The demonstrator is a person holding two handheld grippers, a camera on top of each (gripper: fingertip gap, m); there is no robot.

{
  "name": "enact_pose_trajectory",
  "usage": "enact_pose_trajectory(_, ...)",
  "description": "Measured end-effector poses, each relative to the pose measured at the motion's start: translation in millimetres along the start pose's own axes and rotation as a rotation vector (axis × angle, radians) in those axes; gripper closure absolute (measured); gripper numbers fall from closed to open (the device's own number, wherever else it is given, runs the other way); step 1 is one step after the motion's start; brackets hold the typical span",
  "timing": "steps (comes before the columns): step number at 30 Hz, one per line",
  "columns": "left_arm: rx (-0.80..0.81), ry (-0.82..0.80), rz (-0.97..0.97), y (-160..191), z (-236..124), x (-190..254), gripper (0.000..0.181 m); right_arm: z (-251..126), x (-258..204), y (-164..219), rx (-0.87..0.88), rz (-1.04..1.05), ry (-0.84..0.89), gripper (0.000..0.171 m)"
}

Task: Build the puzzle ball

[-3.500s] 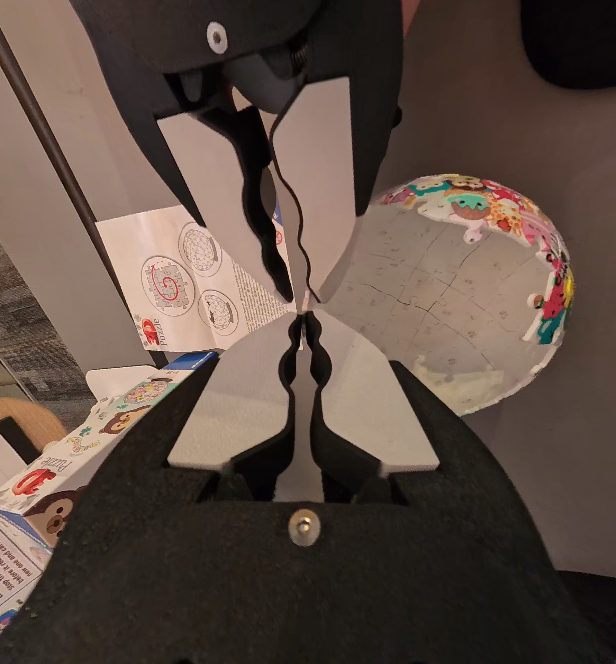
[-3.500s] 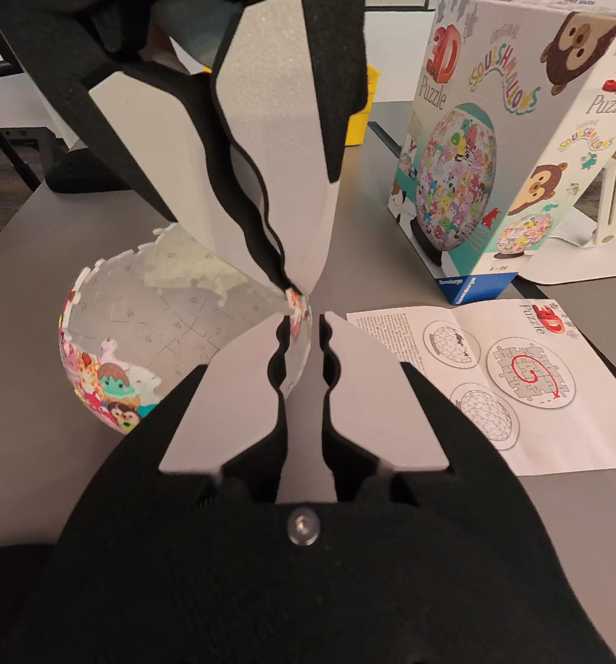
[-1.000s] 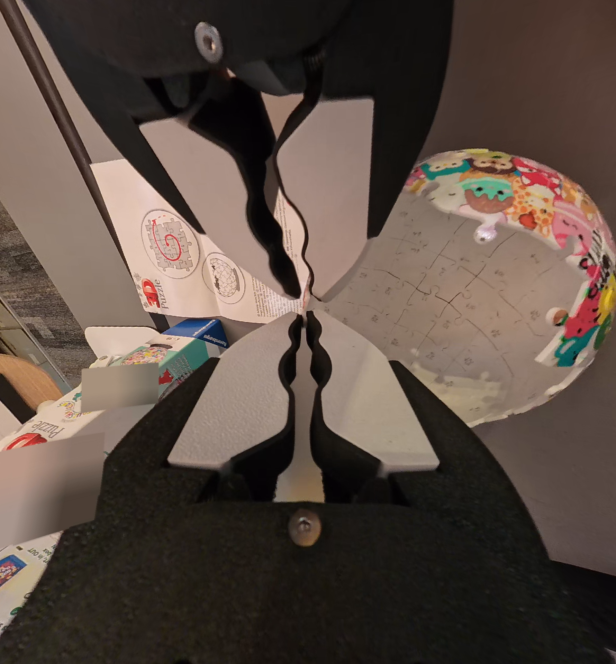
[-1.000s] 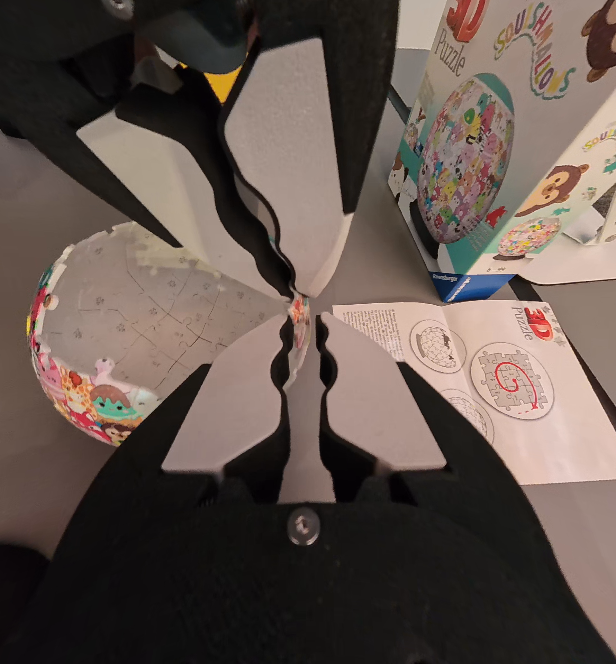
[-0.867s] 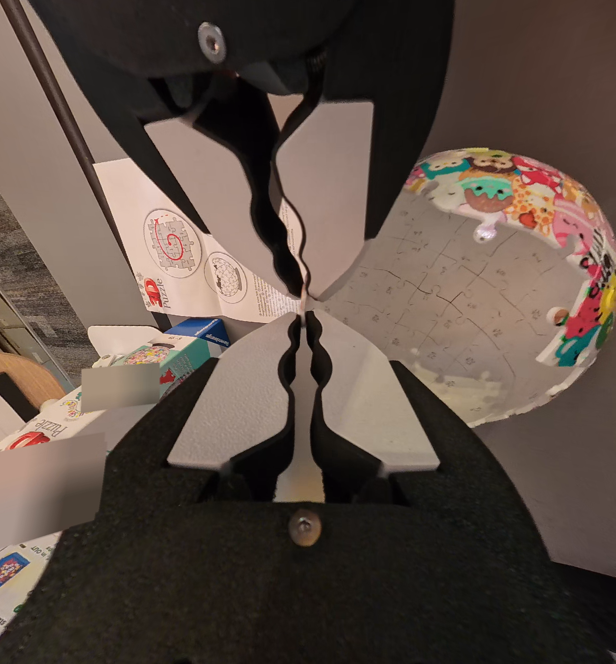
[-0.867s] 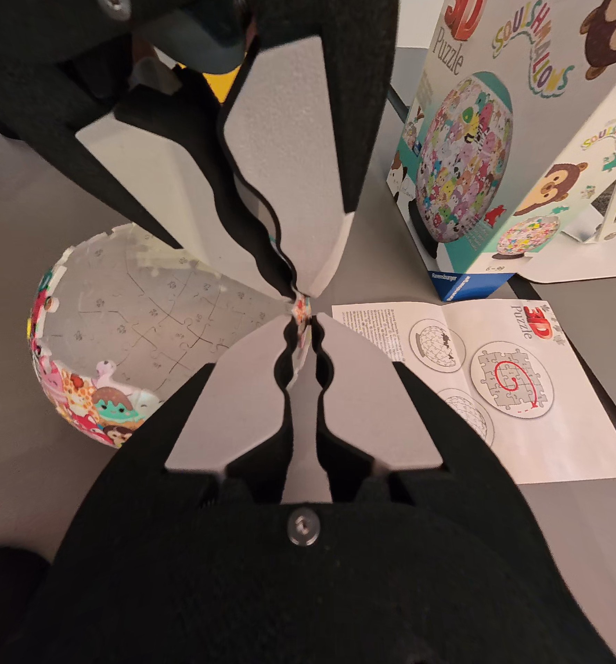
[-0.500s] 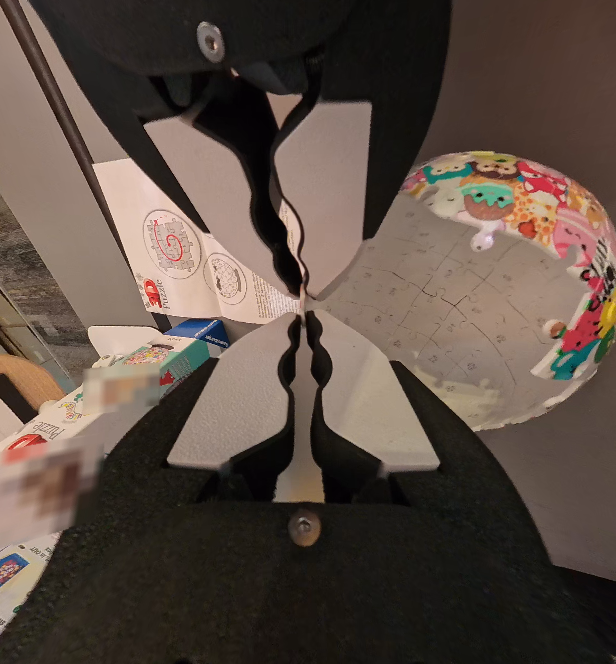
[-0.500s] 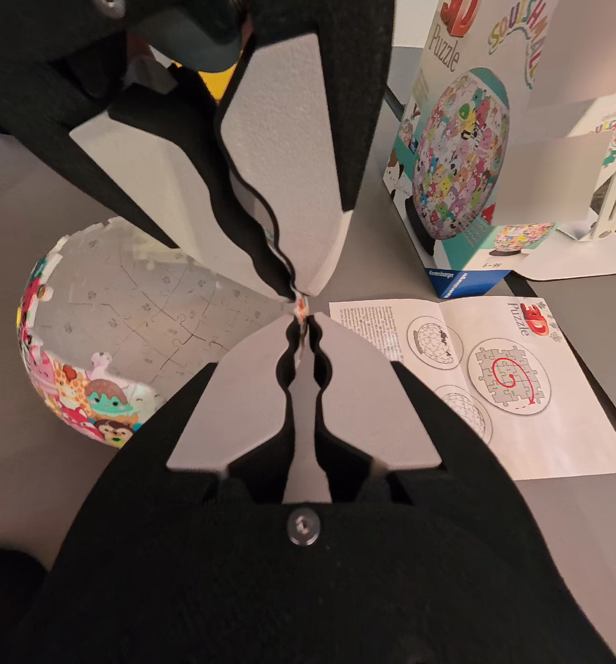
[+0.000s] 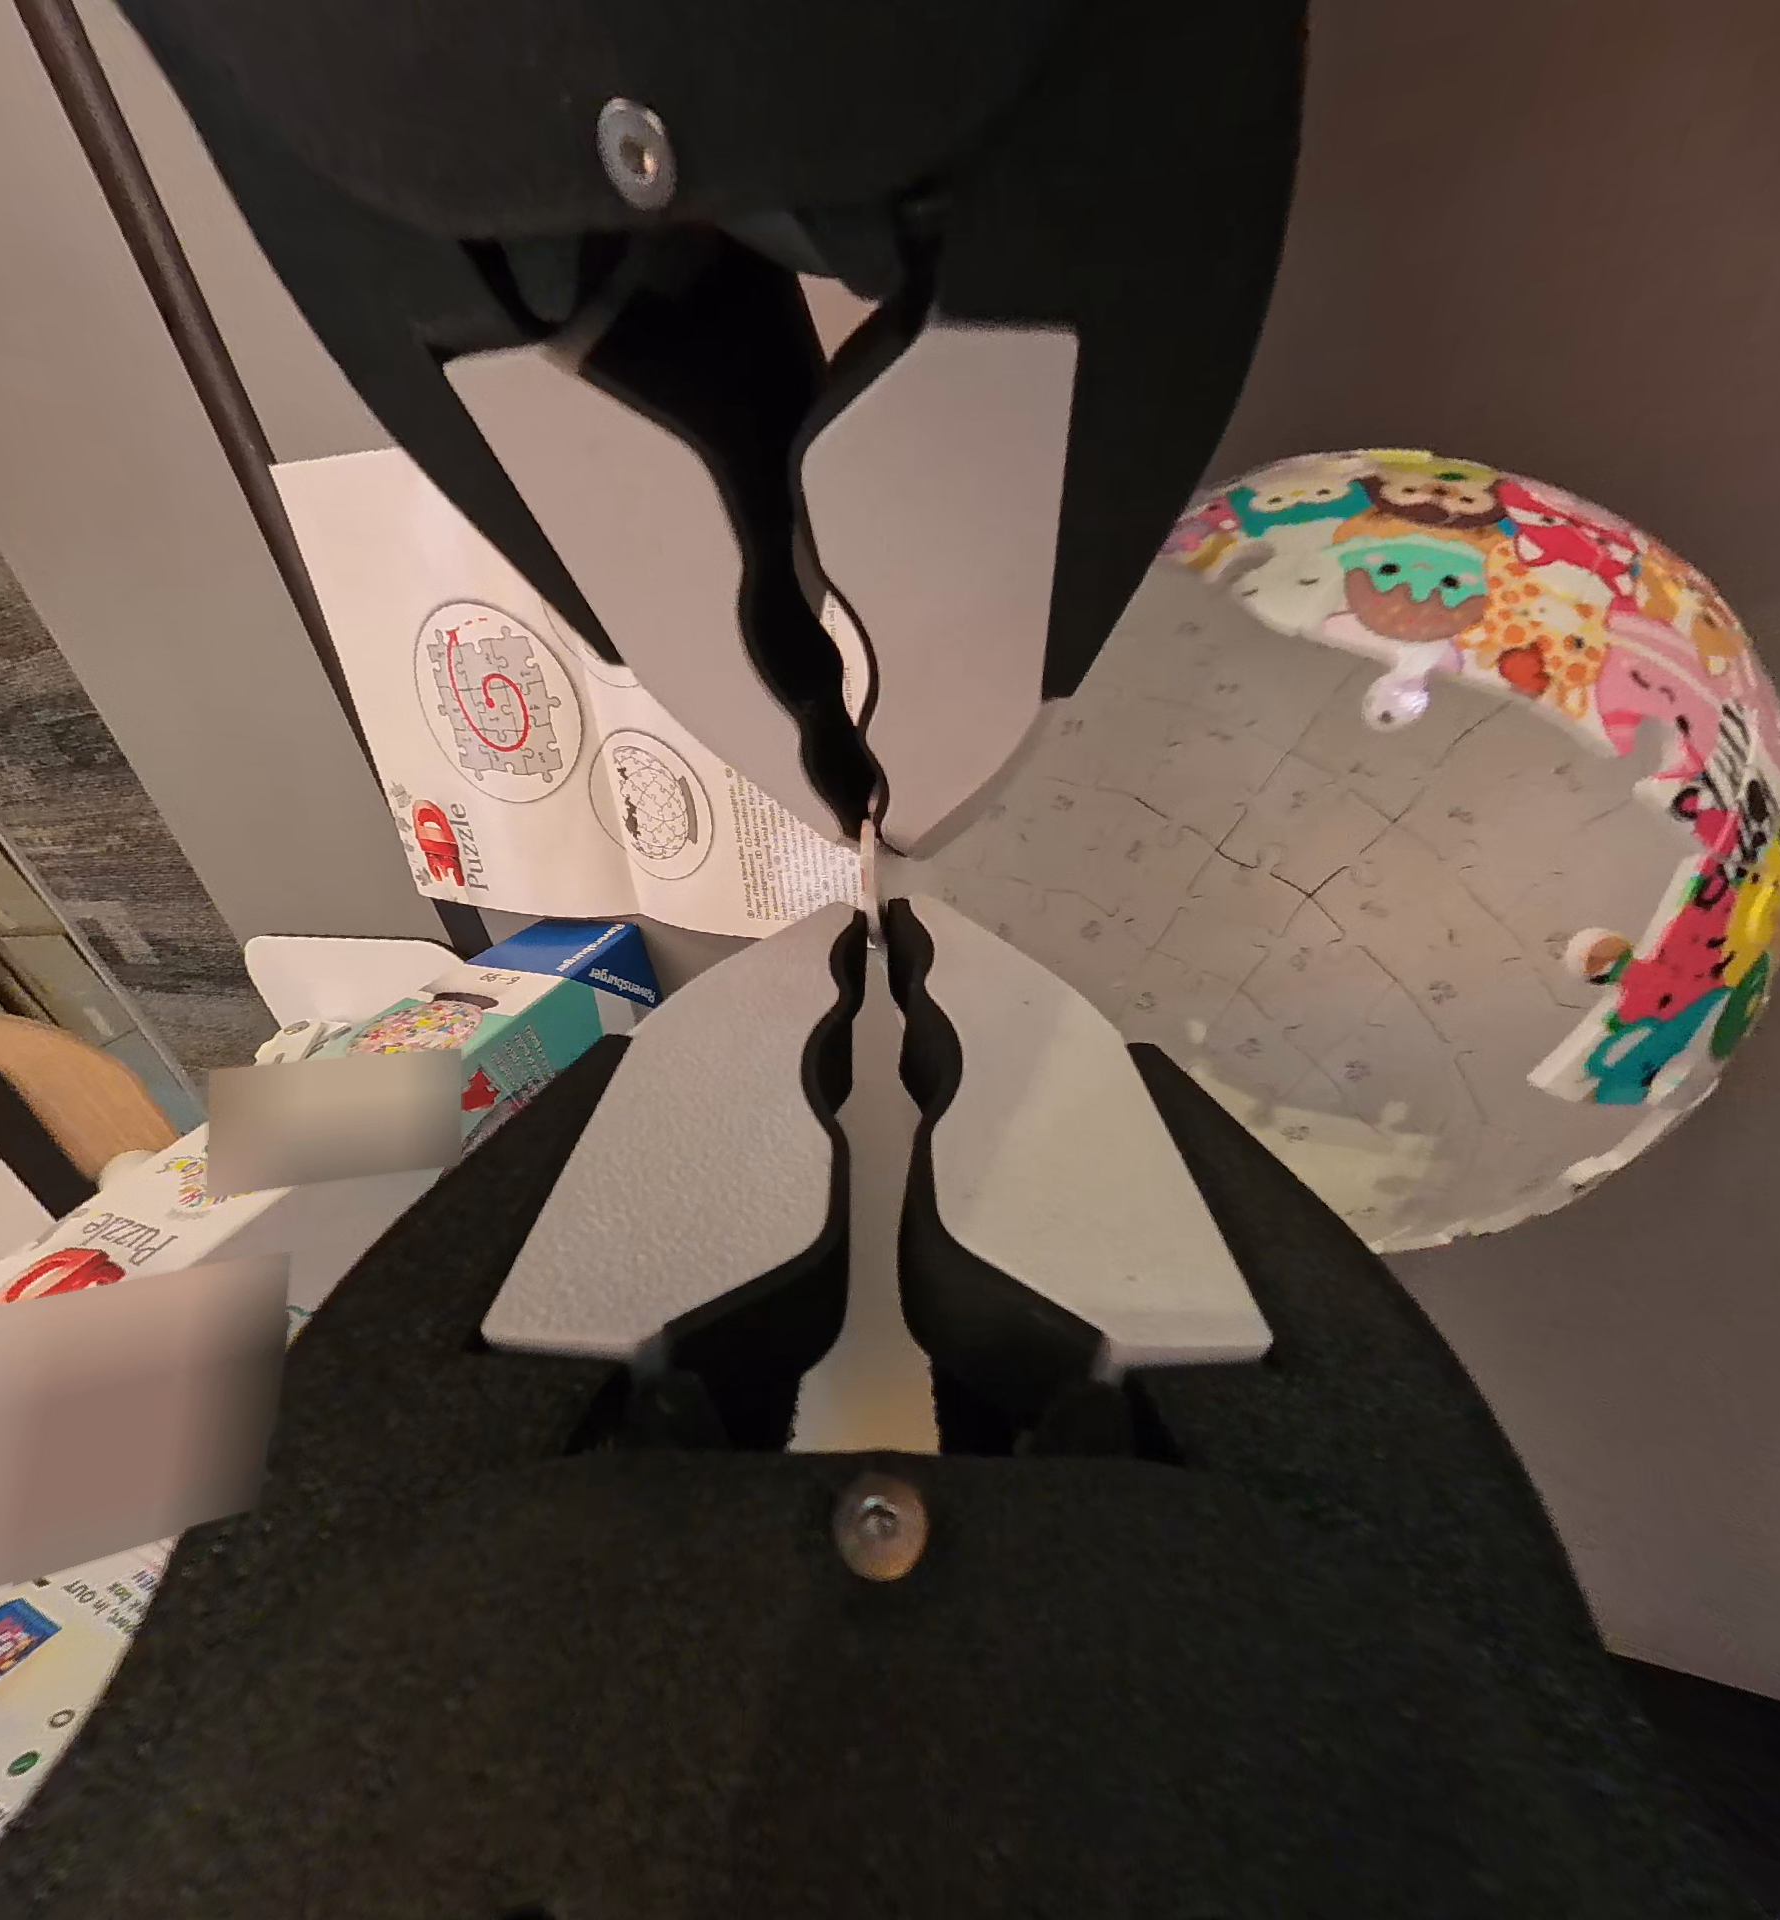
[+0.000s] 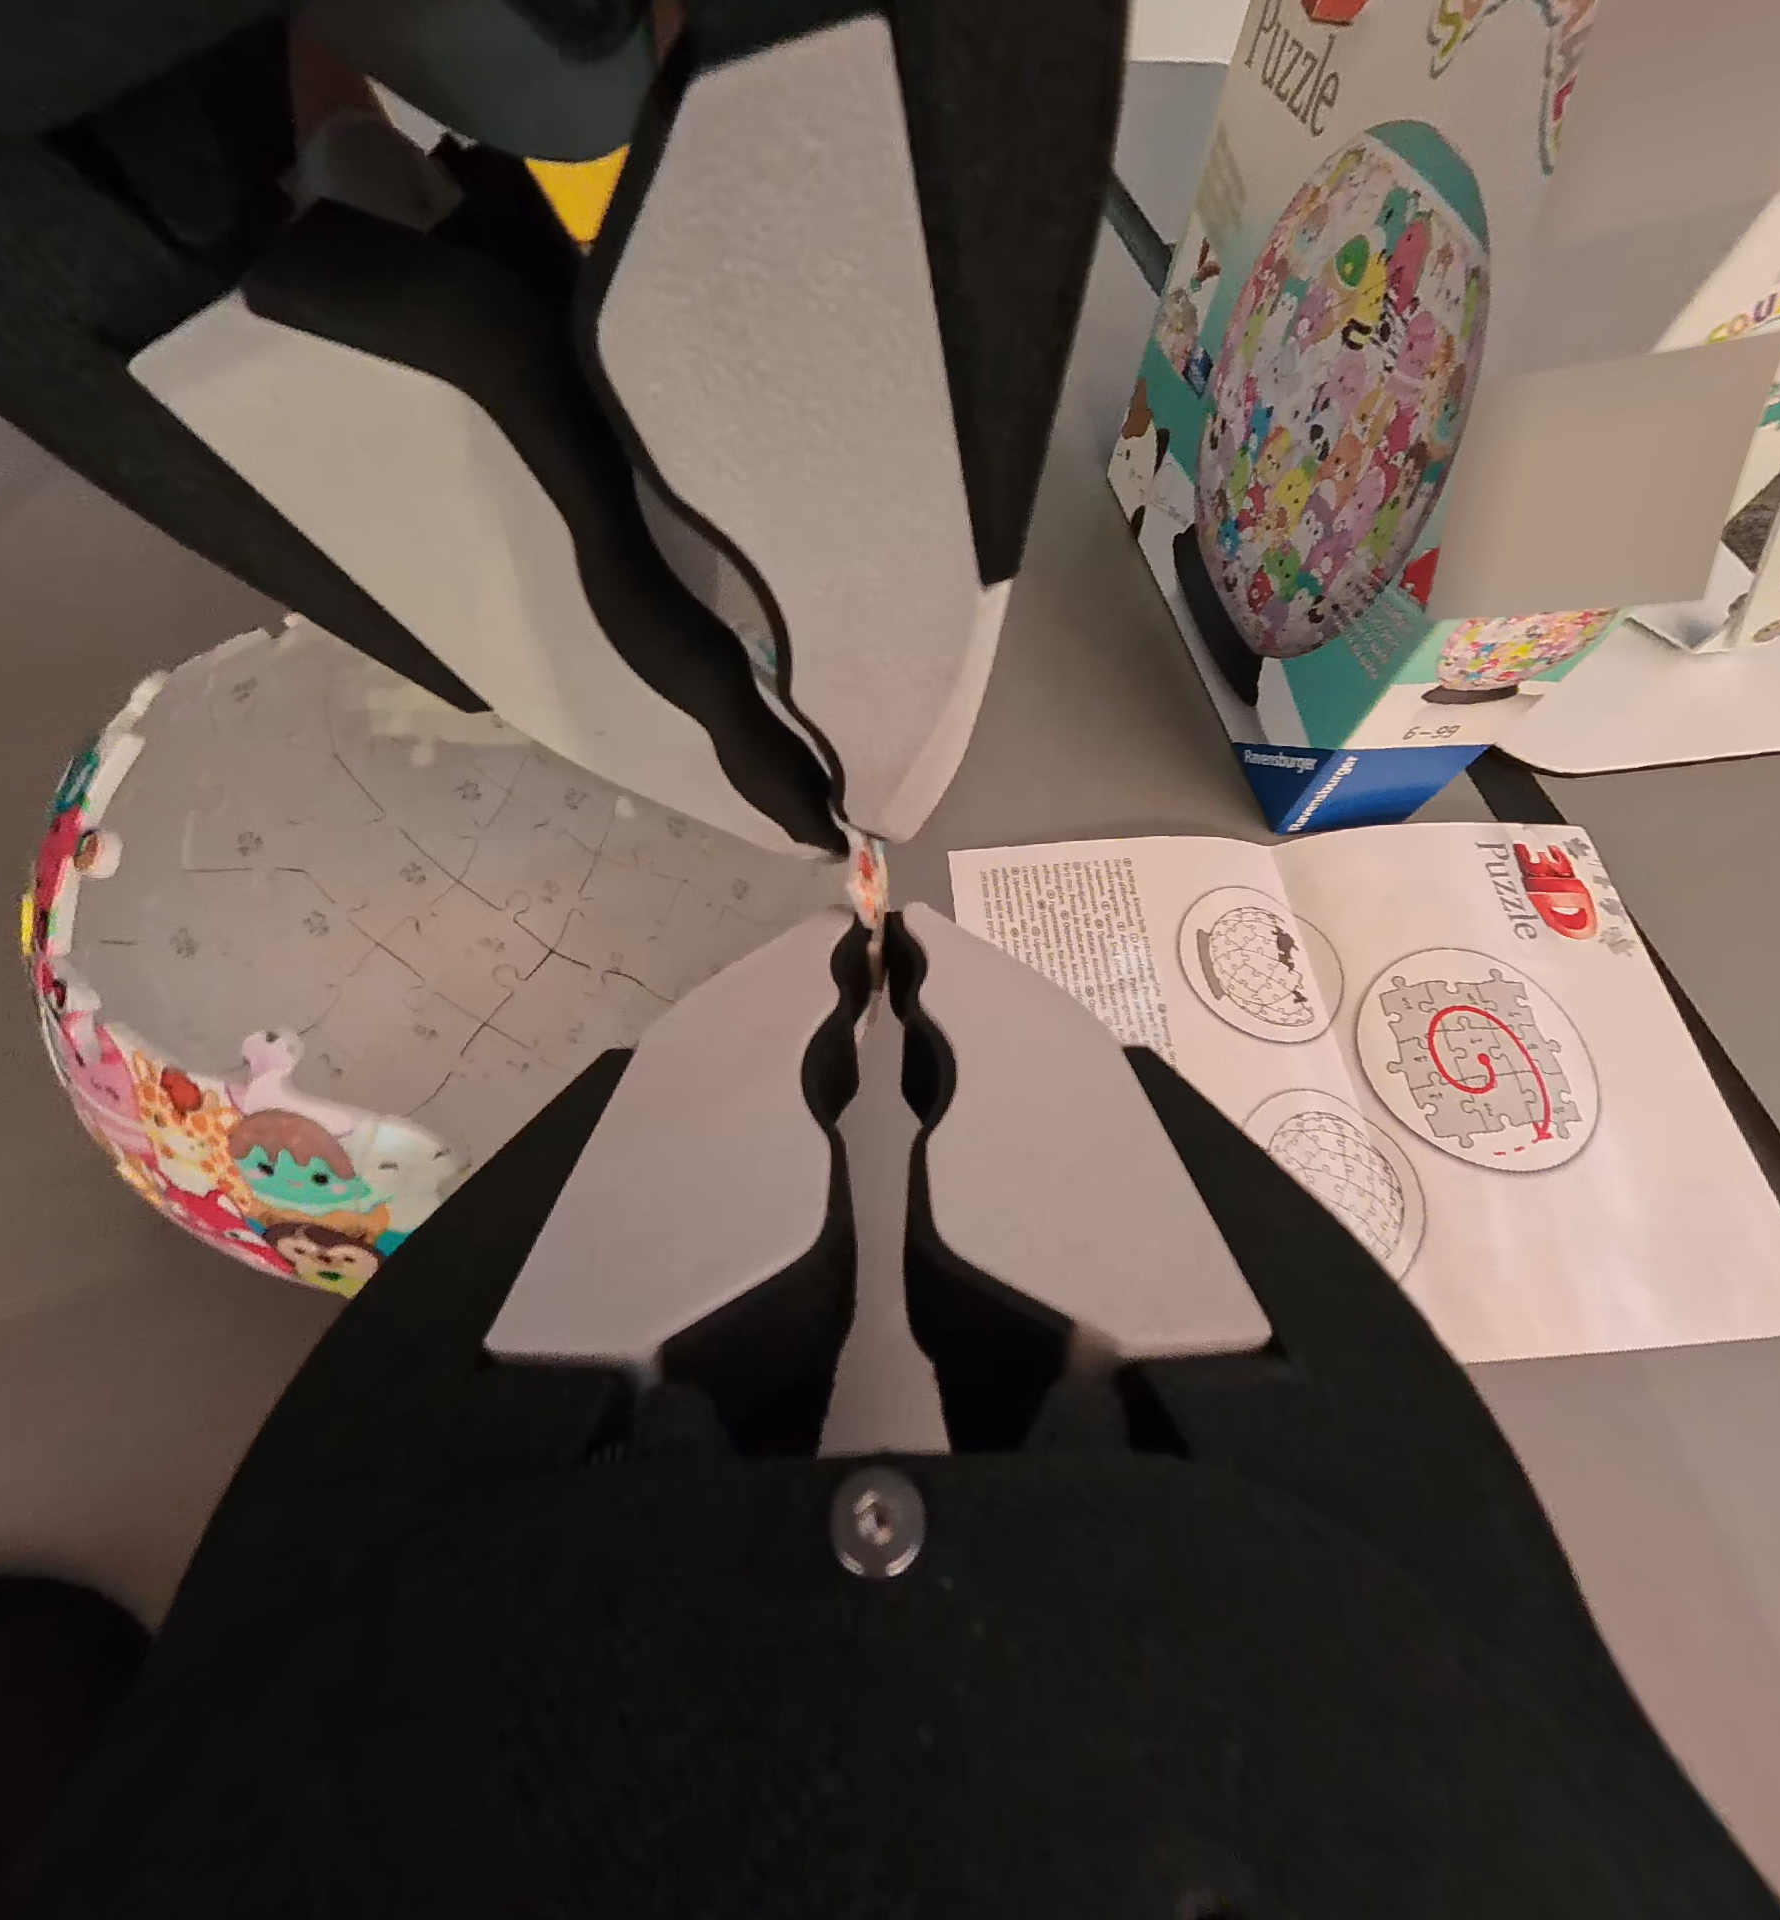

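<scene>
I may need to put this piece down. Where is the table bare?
Bare grey table lies between the half-built ball and the leaflet, and nearer, left of the ball. It is crowded to the right: the leaflet, with the puzzle box behind it.

Left gripper (image 9: 875,914): jaws closed on small puzzle piece (image 9: 870,868), tip to tip with right gripper (image 9: 865,821), also clamped on it. Half-built puzzle ball (image 9: 1385,831): open shell on grey table (image 9: 1592,312), right of grippers. Instruction sheet (image 9: 553,748) and puzzle box (image 9: 543,997): left
</scene>
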State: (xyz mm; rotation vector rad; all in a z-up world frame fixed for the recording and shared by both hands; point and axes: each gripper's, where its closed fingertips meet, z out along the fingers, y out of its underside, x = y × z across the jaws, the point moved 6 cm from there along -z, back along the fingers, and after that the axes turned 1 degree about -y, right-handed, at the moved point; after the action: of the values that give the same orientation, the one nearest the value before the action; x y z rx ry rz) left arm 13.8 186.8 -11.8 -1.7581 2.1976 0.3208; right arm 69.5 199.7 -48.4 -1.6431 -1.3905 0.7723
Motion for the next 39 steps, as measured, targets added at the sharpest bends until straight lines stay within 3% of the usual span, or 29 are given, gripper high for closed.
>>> enact_pose_trajectory(11, -0.013, -0.053, 0.038, -1, 1, 2, 0.179, -1, -2, 1, -0.003, -0.048, 0.022, 0.163)
enact_pose_trajectory(19, -0.007, -0.069, 0.043, -1, 0, 1, 0.179, -12, 2, 4, 0.107, 0.029, 0.031, 0.157)
enact_pose_trajectory(26, 0.052, -0.056, -0.009, -5, -10, 0, 0.159, -15, 2, 2, 0.149, 0.052, 0.033, 0.153)
enact_pose_trajectory(29, 0.149, -0.075, -0.071, -4, -28, -4, 0.155, -18, 1, 2, 0.182, 0.052, 0.05, 0.145)
enact_pose_trajectory(32, 0.356, -0.104, -0.208, 0, -62, -14, 0.154, -26, -3, -4, 0.196, 0.005, 0.071, 0.136)
enact_pose_trajectory(39, 0.851, -0.09, -0.566, 18, -107, -37, 0.154, -26, -3, -27, 0.016, -0.092, 0.077, 0.143)
